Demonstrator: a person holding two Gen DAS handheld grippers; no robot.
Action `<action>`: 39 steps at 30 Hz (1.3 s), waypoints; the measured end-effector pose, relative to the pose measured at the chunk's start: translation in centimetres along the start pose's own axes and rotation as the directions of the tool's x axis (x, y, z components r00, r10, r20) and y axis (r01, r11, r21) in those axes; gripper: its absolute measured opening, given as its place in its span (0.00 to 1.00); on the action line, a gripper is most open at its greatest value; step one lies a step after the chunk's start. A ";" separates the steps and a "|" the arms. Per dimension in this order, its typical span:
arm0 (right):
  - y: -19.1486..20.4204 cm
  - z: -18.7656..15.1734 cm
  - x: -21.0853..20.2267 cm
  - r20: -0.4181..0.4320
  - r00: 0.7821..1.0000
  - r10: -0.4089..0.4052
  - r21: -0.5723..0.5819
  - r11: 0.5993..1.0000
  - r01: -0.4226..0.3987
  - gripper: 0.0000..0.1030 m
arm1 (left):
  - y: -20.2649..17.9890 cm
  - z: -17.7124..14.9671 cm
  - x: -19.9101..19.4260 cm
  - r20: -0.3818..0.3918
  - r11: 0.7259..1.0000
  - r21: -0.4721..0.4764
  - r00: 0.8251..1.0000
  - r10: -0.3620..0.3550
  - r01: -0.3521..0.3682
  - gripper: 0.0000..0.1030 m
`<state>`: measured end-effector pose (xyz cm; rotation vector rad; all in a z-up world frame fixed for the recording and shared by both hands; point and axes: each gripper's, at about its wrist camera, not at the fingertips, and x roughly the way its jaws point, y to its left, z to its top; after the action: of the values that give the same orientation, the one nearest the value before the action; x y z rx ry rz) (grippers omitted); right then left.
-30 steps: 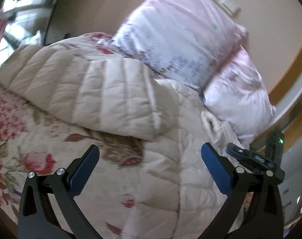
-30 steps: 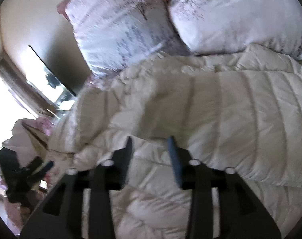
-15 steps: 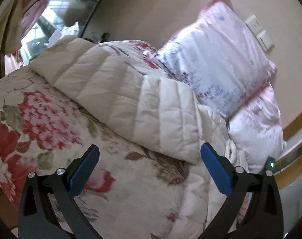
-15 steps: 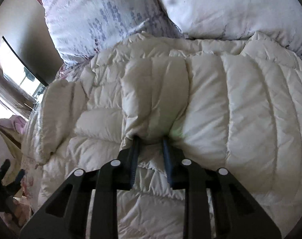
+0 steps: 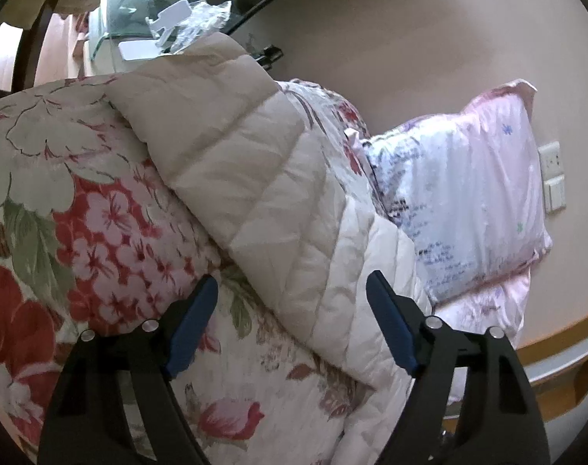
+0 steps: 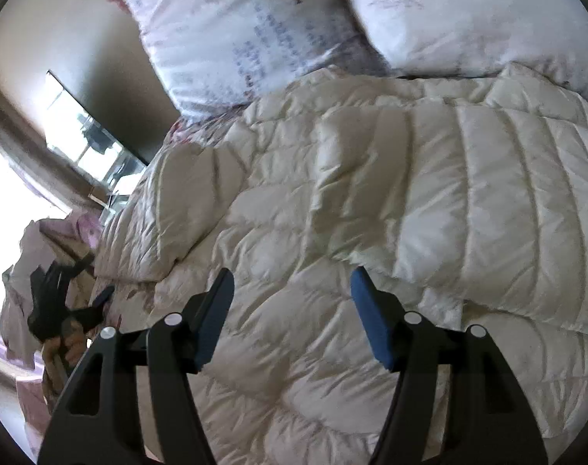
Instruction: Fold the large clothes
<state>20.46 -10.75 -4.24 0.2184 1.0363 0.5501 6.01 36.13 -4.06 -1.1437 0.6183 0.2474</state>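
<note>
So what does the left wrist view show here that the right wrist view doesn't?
Only the left wrist view shows the red-and-pink floral quilt spread under the coat, the white wall switches and the wooden bed frame. Only the right wrist view shows the bright window, the coat's broad folded body, and the left tool in a hand at the bed's edge. Both show the cream quilted puffer coat, the pale pink printed pillows, and an open tool in the foreground holding nothing, like the right tool.
</note>
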 end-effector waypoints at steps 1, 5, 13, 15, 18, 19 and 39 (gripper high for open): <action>0.3 -0.2 0.0 -0.006 1.000 0.004 -0.010 1.000 -0.004 0.61 | 0.1 0.3 0.1 0.004 1.000 -0.014 1.000 0.002 -0.002 0.72; 0.9 -0.8 0.2 -0.023 1.000 0.010 -0.033 0.999 -0.010 0.62 | 0.9 1.8 0.9 0.010 0.997 -0.072 1.000 0.004 -0.003 0.58; -0.4 -1.6 -0.2 -0.031 1.000 -0.002 -0.025 1.000 0.002 0.63 | 3.2 3.7 1.5 0.013 0.986 -0.168 1.000 0.010 -0.007 0.10; -0.8 -1.7 -0.8 -0.022 1.000 -0.008 -0.026 1.000 0.007 0.62 | 2.1 3.9 1.0 0.030 0.990 -0.141 0.999 0.021 -0.016 0.08; -1.7 -1.7 -1.9 0.004 1.000 -0.022 -0.028 0.999 0.022 0.63 | -1.2 3.8 0.1 0.060 0.998 -0.054 0.998 -0.005 0.008 0.06; -2.0 -1.7 -2.3 0.014 1.000 -0.027 -0.025 0.999 0.027 0.63 | -2.5 3.6 -0.3 0.068 1.000 -0.022 0.998 -0.019 0.020 0.06; -10.8 -2.9 -8.2 0.137 0.982 -0.129 0.139 0.984 0.109 0.63 | -28.5 -23.3 8.9 -0.469 0.677 0.590 0.869 -0.158 0.441 0.07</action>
<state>18.34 -24.45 -4.03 0.3060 0.9376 0.3523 19.42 2.28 6.51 -0.5388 0.7603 -0.4965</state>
